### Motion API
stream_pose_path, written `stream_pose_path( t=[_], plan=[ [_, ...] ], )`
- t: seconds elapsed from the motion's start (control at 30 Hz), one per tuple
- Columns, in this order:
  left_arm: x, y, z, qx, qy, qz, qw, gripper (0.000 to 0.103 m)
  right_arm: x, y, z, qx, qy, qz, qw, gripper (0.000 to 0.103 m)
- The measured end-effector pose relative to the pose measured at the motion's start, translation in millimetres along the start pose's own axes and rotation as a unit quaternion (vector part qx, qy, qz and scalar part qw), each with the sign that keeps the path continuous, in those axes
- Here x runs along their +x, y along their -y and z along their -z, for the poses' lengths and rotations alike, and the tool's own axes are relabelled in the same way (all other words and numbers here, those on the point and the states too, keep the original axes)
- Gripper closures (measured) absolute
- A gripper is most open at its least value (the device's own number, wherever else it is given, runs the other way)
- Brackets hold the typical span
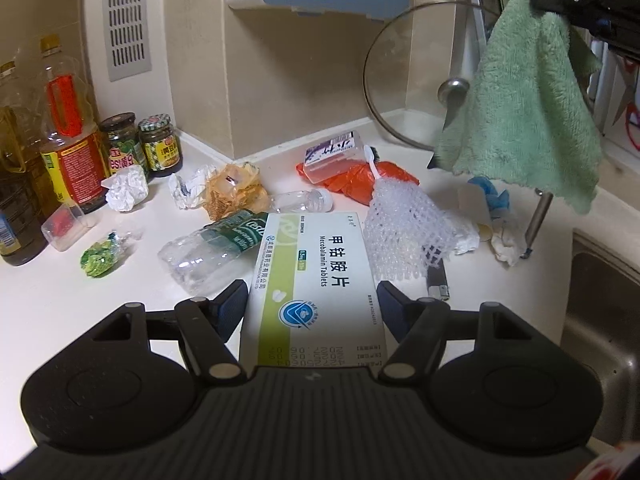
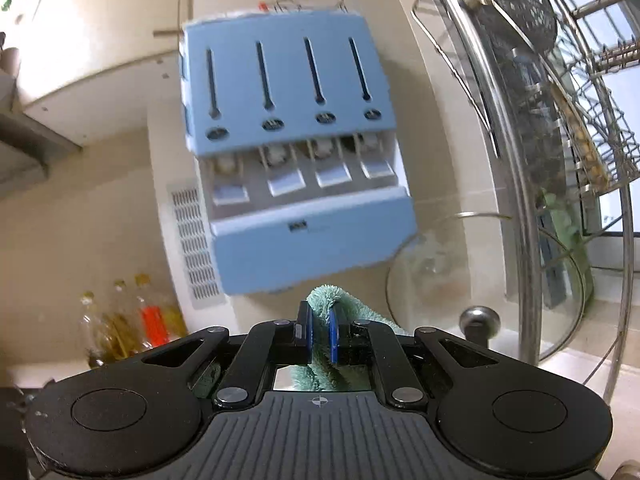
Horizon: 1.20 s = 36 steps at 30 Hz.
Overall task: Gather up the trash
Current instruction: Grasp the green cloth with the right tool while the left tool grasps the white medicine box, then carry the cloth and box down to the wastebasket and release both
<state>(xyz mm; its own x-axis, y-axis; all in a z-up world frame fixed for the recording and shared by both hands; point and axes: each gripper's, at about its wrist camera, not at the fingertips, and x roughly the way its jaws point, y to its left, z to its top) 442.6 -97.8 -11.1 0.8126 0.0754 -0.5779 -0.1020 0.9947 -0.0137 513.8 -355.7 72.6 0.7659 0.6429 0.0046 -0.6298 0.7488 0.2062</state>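
My left gripper (image 1: 312, 304) is shut on a white and green medicine box (image 1: 316, 280) and holds it over the white counter (image 1: 60, 300). Trash lies beyond it: a crushed clear bottle (image 1: 208, 252), crumpled paper (image 1: 126, 188), a yellow wrapper (image 1: 234, 192), a small bottle (image 1: 302, 200), an orange bag (image 1: 360, 184), a white foam net (image 1: 404, 232) and a green wrapper (image 1: 100, 256). My right gripper (image 2: 320, 338), seen at the top right in the left wrist view (image 1: 592, 8), is shut on a green cloth (image 2: 332, 312) that hangs down over the counter (image 1: 528, 112).
Oil bottles (image 1: 68, 136) and two jars (image 1: 140, 144) stand at the left. A glass lid (image 1: 424, 80) leans on the wall. A steel sink (image 1: 600, 320) lies at the right. A blue wall dispenser (image 2: 296, 160) and a metal dish rack (image 2: 560, 120) hang above.
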Motion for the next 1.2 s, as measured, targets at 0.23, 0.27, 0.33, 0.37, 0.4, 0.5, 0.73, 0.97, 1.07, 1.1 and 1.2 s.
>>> stream_pose_path(
  t=[0.23, 0.27, 0.33, 0.37, 0.4, 0.5, 0.73, 0.97, 1.07, 1.1, 1.2],
  plan=[
    [-40.4, -20.3, 16.5, -0.004, 0.008, 0.007, 0.9999, 0.034, -26.1, -39.2, -1.7, -0.003, -0.003, -0.008, 1.0, 0.095],
    [-47.0, -23.7, 19.4, -0.005, 0.008, 0.007, 0.9999, 0.034, -30.6, -45.5, -0.3, -0.002, -0.004, -0.011, 1.0, 0.095],
    [-61.1, -31.2, 25.7, -0.008, 0.009, 0.006, 0.9999, 0.034, -38.3, -58.0, 1.4, 0.006, -0.011, -0.021, 1.0, 0.095],
    [-68.1, -34.8, 29.2, -0.009, 0.009, 0.006, 0.9999, 0.034, -42.5, -64.1, 2.3, 0.011, -0.014, -0.028, 0.999, 0.095],
    [-75.1, -38.4, 32.9, -0.011, 0.009, 0.005, 0.9999, 0.034, -48.1, -71.1, 4.0, 0.016, -0.018, -0.038, 0.999, 0.095],
    [-96.5, -49.3, 45.7, -0.013, 0.007, 0.002, 0.9999, 0.034, -64.2, -91.3, 10.2, 0.03, -0.029, -0.06, 0.997, 0.095],
    [-140.6, -72.4, 85.1, -0.023, -0.011, -0.015, 0.9996, 0.034, -94.3, -138.9, 40.9, 0.058, -0.076, -0.106, 0.99, 0.095],
    [-164.4, -89.9, 130.8, -0.039, -0.052, -0.027, 0.9975, 0.034, -106.6, -171.7, 90.3, 0.076, -0.149, -0.121, 0.978, 0.095],
    [-168.9, -93.0, 149.4, -0.047, -0.071, -0.026, 0.996, 0.034, -110.1, -180.3, 115.0, 0.08, -0.186, -0.122, 0.972, 0.095],
    [-169.0, -93.7, 155.4, -0.05, -0.079, -0.027, 0.9953, 0.034, -110.4, -183.1, 122.8, 0.078, -0.198, -0.122, 0.969, 0.095],
    [-167.9, -94.5, 174.3, -0.062, -0.101, -0.026, 0.9926, 0.034, -109.1, -188.0, 148.8, 0.078, -0.237, -0.122, 0.961, 0.095]
  ],
)
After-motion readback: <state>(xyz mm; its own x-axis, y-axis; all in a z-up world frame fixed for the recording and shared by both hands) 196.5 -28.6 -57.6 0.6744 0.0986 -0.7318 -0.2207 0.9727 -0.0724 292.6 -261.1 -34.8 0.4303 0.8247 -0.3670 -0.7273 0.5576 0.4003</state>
